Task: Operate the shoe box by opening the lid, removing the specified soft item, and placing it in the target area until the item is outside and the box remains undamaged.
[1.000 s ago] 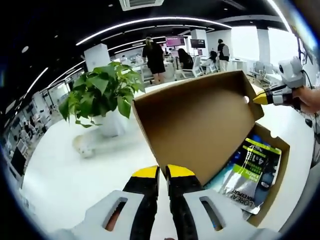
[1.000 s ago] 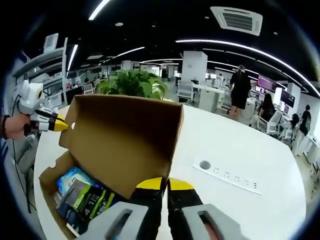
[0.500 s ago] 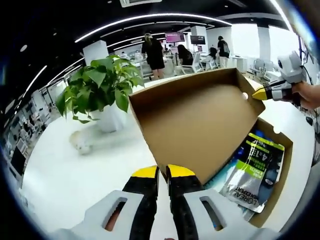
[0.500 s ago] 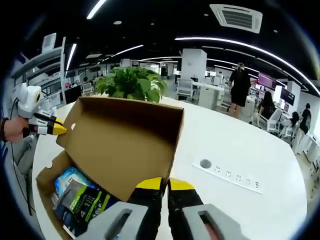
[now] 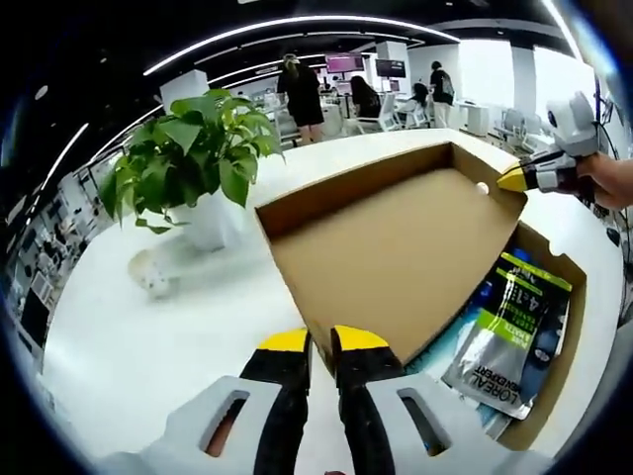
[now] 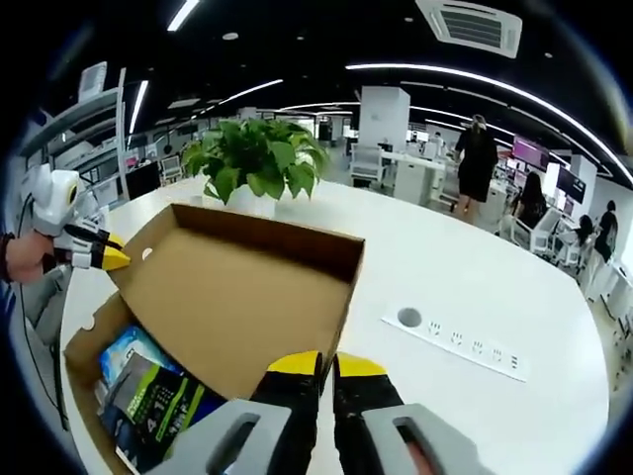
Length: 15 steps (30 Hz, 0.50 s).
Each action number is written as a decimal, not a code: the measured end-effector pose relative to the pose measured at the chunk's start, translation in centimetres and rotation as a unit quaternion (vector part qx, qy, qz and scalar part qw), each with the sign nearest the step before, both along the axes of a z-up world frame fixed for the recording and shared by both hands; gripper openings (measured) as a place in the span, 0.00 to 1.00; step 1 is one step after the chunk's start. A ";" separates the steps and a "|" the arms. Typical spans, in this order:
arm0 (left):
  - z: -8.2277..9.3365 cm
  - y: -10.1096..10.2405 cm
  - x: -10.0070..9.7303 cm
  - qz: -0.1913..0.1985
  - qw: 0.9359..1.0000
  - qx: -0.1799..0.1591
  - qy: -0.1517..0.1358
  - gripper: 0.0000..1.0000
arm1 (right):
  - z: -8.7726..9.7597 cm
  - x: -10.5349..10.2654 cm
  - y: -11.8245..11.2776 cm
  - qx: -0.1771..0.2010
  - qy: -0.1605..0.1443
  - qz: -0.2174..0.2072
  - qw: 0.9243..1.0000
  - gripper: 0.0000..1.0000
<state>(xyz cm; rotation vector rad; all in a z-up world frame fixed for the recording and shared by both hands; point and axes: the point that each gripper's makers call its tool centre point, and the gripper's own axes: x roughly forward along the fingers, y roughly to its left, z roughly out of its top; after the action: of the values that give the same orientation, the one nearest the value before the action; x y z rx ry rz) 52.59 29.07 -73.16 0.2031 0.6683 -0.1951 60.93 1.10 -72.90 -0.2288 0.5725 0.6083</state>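
Left gripper and right gripper jaws each clamped on raised box lid, soft packets inside

Bright room; long ceiling lights shine down; white table glares; edges bend and curve; far desks look blurry.

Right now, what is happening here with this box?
A person holds a gripper in each hand, and both are shut on the raised lid of a cardboard shoe box on a white table. The left gripper and right gripper pinch opposite ends. Packets lie inside, untouched.
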 end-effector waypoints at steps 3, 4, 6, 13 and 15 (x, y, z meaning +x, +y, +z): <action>-0.2 0.0 0.1 0.000 1.000 -0.001 0.004 0.07 | -0.3 0.2 -0.1 0.001 0.004 -0.002 1.000 0.00; -0.3 0.0 0.1 0.000 1.000 -0.002 0.005 0.08 | -0.3 0.2 -0.1 0.002 0.005 -0.002 1.000 0.00; -0.6 -0.1 0.2 0.000 1.000 -0.004 0.009 0.08 | -0.6 0.4 0.0 0.002 0.008 -0.003 1.000 0.00; -1.5 -0.1 0.4 0.003 1.000 -0.006 0.025 0.09 | -1.4 0.6 0.2 0.001 0.020 -0.006 1.000 0.00; -1.6 -0.1 0.4 0.003 1.000 -0.008 0.027 0.10 | -1.6 0.6 0.2 0.000 0.023 -0.006 1.000 0.01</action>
<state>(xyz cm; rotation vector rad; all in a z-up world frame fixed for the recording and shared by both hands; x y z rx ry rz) 52.97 28.96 -74.76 0.1800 0.7213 -0.2004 61.53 1.30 -74.48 -0.2124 0.6180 0.6039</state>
